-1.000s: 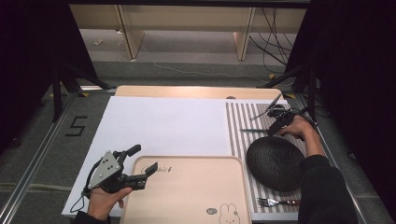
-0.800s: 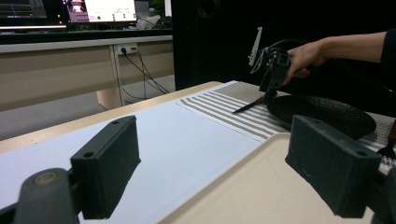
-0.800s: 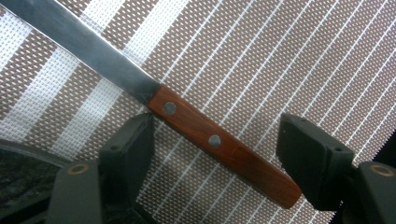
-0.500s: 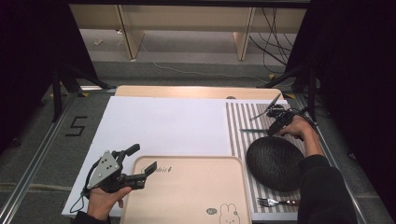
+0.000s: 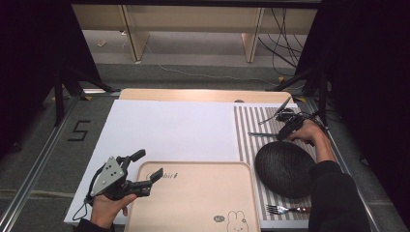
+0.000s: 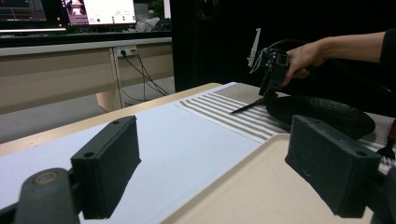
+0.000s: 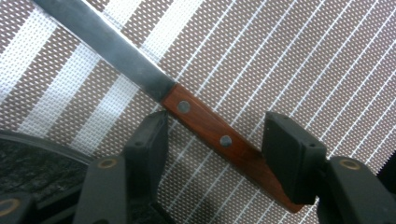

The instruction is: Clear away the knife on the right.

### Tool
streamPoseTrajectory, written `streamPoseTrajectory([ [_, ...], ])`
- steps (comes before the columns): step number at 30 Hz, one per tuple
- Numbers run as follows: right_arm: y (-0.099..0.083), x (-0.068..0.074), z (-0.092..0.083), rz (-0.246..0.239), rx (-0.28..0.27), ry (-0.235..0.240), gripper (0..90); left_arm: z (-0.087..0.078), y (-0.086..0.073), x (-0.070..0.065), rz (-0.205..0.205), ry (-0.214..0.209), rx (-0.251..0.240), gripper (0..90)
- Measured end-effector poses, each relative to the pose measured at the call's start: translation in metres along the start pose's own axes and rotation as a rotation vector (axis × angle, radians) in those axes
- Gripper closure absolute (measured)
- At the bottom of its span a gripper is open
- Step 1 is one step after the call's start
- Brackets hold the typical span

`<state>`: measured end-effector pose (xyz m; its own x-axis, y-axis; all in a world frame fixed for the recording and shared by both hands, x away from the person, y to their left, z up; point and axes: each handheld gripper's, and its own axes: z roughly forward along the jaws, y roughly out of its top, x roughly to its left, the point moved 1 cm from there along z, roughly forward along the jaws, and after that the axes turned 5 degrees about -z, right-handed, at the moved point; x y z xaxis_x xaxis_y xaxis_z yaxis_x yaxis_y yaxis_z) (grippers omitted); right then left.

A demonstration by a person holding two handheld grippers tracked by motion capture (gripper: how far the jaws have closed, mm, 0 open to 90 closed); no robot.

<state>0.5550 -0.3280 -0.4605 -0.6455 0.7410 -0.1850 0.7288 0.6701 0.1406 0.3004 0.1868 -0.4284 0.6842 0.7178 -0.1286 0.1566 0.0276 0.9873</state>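
A knife with a brown wooden handle (image 7: 205, 128) and a steel blade (image 7: 107, 42) lies on the striped placemat (image 5: 246, 140) at the far right, just beyond the black plate (image 5: 285, 166). My right gripper (image 7: 215, 125) points down over it. Its jaws have just been closing, and the handle runs slantwise between them with gaps still showing at the pads. In the high view the right gripper (image 5: 285, 131) hides the handle and the knife (image 5: 261, 134) sticks out to the left. My left gripper (image 5: 149, 165) hangs open and holds nothing above the near left corner of the beige tray (image 5: 193, 165).
A fork (image 5: 285, 210) lies on the placemat near the front edge, below the plate. A white sheet (image 5: 169, 130) covers the table's middle and left. The tray bears a rabbit drawing and carries nothing. Dark stands and cables flank the table.
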Motion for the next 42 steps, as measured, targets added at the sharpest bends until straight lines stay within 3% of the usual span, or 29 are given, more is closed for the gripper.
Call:
streamPoseTrajectory([
  [31, 0.004, 0.0057, -0.0011, -0.033, 0.017, 0.063, 76.1, 0.0, -0.0004, 0.0001, 0.004, 0.001, 0.005, 16.5],
  [42, 0.0055, 0.0086, -0.0014, -0.051, 0.03, 0.042, 77.3, -0.0003, -0.0002, 0.0003, 0.001, 0.002, 0.002, 16.4],
])
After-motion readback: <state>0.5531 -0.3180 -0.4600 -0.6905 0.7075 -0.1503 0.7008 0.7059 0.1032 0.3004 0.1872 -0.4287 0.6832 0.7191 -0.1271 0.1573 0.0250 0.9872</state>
